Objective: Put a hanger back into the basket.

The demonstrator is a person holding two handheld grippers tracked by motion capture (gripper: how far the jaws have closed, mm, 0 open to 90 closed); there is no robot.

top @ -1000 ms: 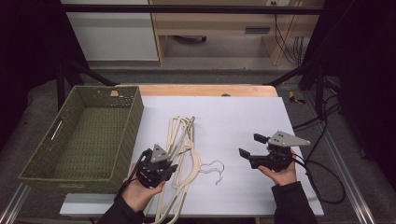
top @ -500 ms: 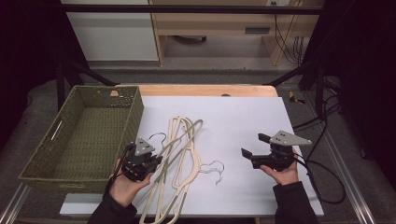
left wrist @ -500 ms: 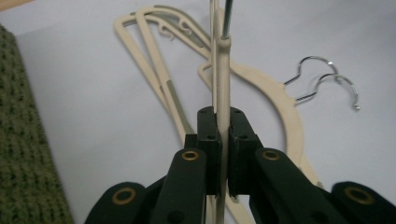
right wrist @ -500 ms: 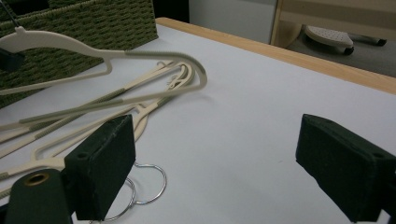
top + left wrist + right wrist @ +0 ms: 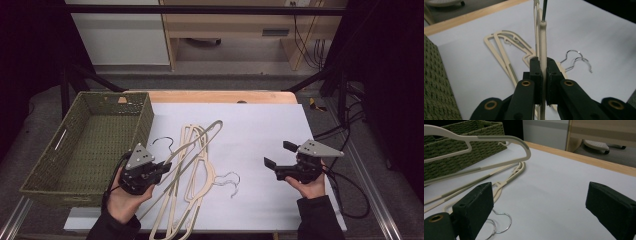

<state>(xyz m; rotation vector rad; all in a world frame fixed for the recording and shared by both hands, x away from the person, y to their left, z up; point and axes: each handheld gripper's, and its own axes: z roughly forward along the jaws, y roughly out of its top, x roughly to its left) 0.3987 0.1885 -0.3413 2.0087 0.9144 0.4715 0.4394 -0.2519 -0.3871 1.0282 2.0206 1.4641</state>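
Clenched on the neck of a cream plastic hanger (image 5: pixel 542 37), the left gripper (image 5: pixel 150 172) holds it lifted edge-on, with the hanger's far shoulder up off the sheet beyond the jaws and its dark metal hook (image 5: pixel 162 142) toward the green wicker basket (image 5: pixel 90 145) just beside that hand. Released and with nothing between its pads, the right gripper (image 5: pixel 276 156), whose jaws have just been opening, hovers well apart over the white sheet (image 5: pixel 260 125). Two more cream hangers (image 5: pixel 197 170) lie flat between the grippers, their silver hooks (image 5: pixel 499 220) nearest the right one.
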